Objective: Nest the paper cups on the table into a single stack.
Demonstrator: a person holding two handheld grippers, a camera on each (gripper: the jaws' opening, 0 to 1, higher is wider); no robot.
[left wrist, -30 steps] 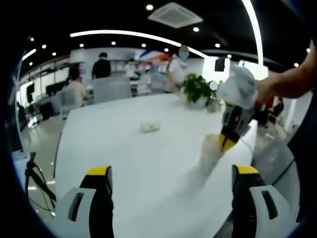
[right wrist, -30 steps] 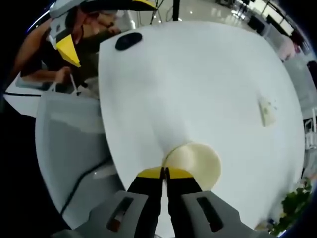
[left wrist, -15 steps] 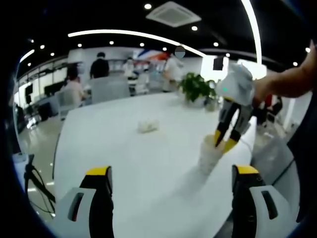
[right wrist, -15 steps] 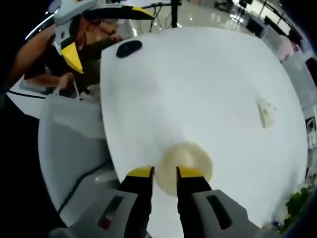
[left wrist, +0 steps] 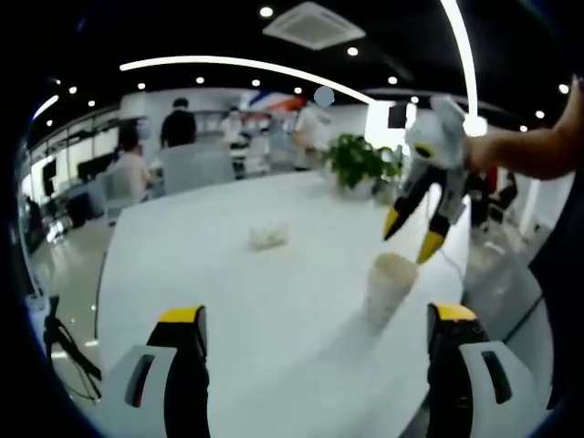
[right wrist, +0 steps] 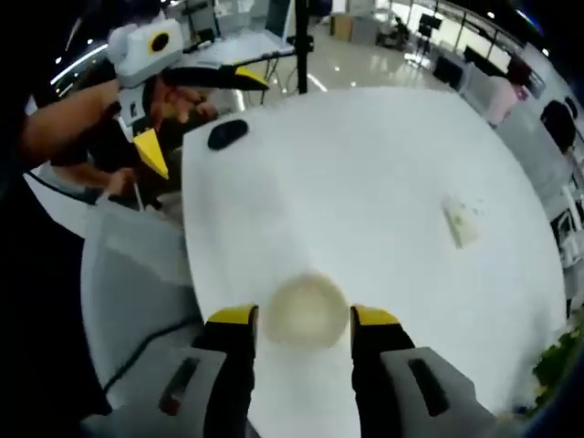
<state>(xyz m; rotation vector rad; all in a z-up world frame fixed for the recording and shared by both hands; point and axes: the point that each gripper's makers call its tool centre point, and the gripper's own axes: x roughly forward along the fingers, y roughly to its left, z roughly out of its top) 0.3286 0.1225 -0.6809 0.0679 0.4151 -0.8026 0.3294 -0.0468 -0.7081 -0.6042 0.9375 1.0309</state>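
A cream paper cup stack (left wrist: 388,286) stands upright on the white table (left wrist: 237,301) near its right edge. In the left gripper view my right gripper (left wrist: 410,234) hangs open just above the cup, clear of the rim. From the right gripper view I look down into the cup (right wrist: 304,309), which sits below and between the yellow-tipped jaws of my right gripper (right wrist: 304,318). My left gripper (left wrist: 317,321) stands open over the near table with nothing between its fingers; it also appears in the right gripper view (right wrist: 199,111) at the upper left, held by a hand.
A crumpled white scrap (left wrist: 268,238) lies mid-table, also seen as a scrap (right wrist: 459,221) on the right. A dark oval object (right wrist: 226,133) sits near the table edge. A potted plant (left wrist: 359,166) stands at the far end. People and chairs are beyond; a grey chair (right wrist: 137,283) is beside the table.
My right gripper was shut on the cup's rim, then opened and rose off it. The cup stays standing on the table. My left gripper has not changed.
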